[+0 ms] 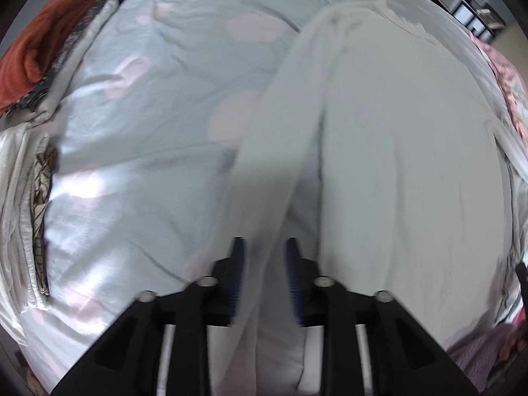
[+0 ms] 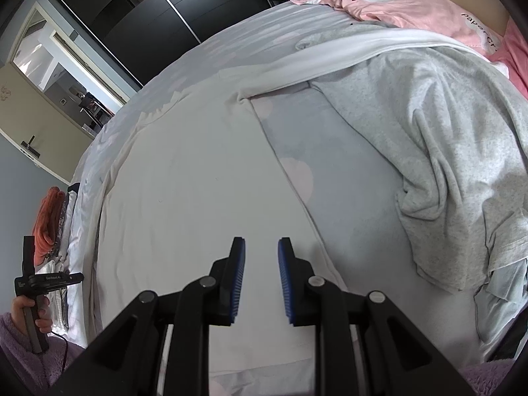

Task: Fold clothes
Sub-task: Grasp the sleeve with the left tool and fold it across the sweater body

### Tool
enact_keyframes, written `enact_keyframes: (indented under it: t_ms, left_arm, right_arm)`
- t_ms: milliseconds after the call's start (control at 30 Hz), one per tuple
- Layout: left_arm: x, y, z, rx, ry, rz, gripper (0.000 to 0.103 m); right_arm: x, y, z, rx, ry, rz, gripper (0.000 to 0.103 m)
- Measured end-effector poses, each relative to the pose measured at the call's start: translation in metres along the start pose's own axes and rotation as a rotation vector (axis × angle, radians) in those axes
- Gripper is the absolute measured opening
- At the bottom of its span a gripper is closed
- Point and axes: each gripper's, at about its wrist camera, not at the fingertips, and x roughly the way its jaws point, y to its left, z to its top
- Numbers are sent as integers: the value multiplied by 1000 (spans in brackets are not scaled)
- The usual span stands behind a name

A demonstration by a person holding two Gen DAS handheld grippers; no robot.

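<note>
A white garment (image 1: pixel 396 151) lies spread on the bed; it also shows in the right wrist view (image 2: pixel 198 178). A blurred strip of its left edge or sleeve (image 1: pixel 264 178) hangs lifted between the fingers of my left gripper (image 1: pixel 265 247), whose jaws stand apart with the cloth passing through the gap. My right gripper (image 2: pixel 261 247) is open and empty, hovering over the garment's lower right part, near its right edge (image 2: pixel 290 178).
The bed has a pale blue sheet with pink spots (image 1: pixel 148 115). Folded clothes are stacked at the left, with an orange piece on top (image 1: pixel 36 43). A grey garment (image 2: pixel 445 151) and a pink pillow (image 2: pixel 412 0) lie to the right. A dark wardrobe (image 2: pixel 138 10) stands beyond.
</note>
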Motion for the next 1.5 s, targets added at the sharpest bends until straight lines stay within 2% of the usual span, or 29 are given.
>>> enact_keyframes:
  t_ms: [267,333,367,400,433,467,533,833,1033,1333,1433,1500]
  left_arm:
    - [27,-12,-10,65,113,105,42]
    - [29,-12,-11,67,114,120,40]
    - [28,-11,-12,65,105,126,36]
    - [26,-10,-12,60,92,134,24]
    - [23,-8,-12,51,78,135,17]
    - [20,-5,-11,37,61,125,16]
    - [14,1,-11,9,31,109,7]
    - [-16,31,-5,-91,-57,103,5]
    - [-20,61,16,-170,-91,110,5]
    - [-34,96,56,-183,-162,167,5]
    - [-44,105,75,-183,-198,213,5]
    - [-49,110,83,-189,-225,207,5]
  right_arm:
    - [3,-1,1,8,9,2,20]
    - [3,-1,1,10,9,3,20]
    - [3,-1,1,11,10,3,20]
    - [3,-2,0,11,10,3,20]
    - [3,-2,0,12,10,3,20]
    - [3,-2,0,13,10,3,20]
    - [3,-2,0,15,10,4,20]
    - [3,-3,1,19,11,2,20]
    - [9,-3,3,21,23,-7,20]
    - [14,-2,3,16,34,-26,20]
    - [18,-3,4,19,42,-36,20]
    - [23,-4,4,24,51,-44,20]
